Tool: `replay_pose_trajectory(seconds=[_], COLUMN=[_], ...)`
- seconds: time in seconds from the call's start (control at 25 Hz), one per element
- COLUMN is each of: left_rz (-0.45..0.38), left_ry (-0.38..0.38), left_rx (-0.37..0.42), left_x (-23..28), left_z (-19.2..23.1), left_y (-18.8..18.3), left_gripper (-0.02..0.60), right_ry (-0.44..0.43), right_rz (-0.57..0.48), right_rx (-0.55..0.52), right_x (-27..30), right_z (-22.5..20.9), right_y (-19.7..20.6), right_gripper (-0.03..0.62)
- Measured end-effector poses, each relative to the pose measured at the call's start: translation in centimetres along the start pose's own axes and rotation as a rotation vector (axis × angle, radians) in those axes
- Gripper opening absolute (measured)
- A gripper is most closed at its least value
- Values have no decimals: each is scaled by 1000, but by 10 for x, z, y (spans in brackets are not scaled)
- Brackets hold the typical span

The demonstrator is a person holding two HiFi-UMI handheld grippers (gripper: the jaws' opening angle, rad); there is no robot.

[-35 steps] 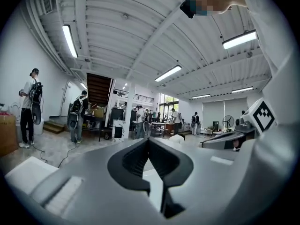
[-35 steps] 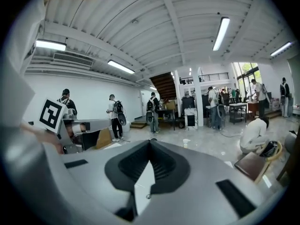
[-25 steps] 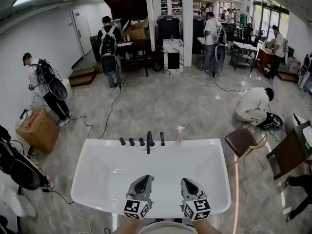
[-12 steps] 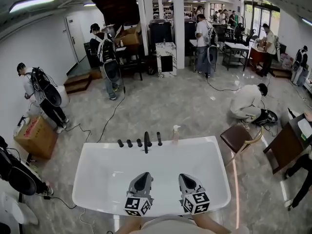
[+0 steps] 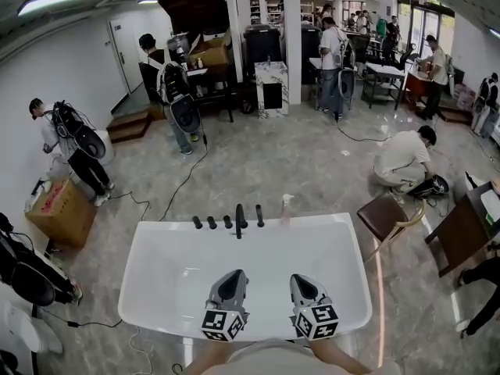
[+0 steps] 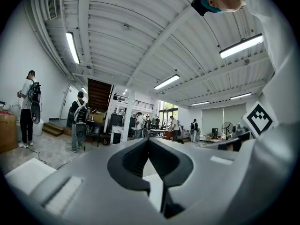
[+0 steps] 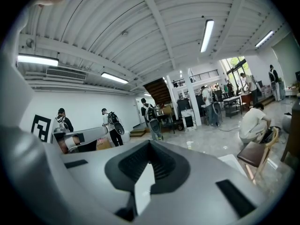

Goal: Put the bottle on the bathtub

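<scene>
A white bathtub (image 5: pixel 160 244) fills the lower middle of the head view, with a black faucet (image 5: pixel 239 219) and knobs on its far rim. A small pale spray bottle (image 5: pixel 286 208) stands upright at that far rim, right of the faucet; I cannot tell whether it rests on the rim or just behind it. It shows faintly in the right gripper view as the bottle (image 7: pixel 189 144). My left gripper (image 5: pixel 234 276) and right gripper (image 5: pixel 300 280) hover side by side over the tub's near end, both shut and holding nothing, far from the bottle. Each gripper view shows its jaws closed together.
A brown chair (image 5: pixel 386 216) stands right of the tub, with a dark table (image 5: pixel 467 237) beyond it. A cardboard box (image 5: pixel 58 209) and black gear (image 5: pixel 27 276) sit to the left. Cables (image 5: pixel 186 180) cross the marble floor. A person (image 5: pixel 405 159) crouches at the right; others stand farther back.
The head view has swayed slightly. Both grippers stay shut over the tub's near end, and the bottle has not moved. People in the background have shifted.
</scene>
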State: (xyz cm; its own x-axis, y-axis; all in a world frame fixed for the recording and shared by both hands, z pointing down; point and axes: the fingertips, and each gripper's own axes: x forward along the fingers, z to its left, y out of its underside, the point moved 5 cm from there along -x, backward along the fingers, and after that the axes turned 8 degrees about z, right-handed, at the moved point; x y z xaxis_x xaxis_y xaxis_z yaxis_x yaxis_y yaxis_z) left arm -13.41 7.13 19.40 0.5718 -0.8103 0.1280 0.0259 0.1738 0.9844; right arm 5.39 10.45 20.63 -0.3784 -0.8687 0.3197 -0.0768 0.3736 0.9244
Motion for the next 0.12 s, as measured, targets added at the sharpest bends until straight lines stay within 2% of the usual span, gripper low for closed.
replay_pose_trajectory(seconds=[0.12], left_rz=[2], left_ry=[-2], left_rx=[0], left_x=[0], left_z=[-1], left_y=[3], left_gripper=[11], right_ry=[1], right_rz=[1], right_rx=[-3], right_x=[0], right_z=[-3], right_y=[2], right_gripper=[6])
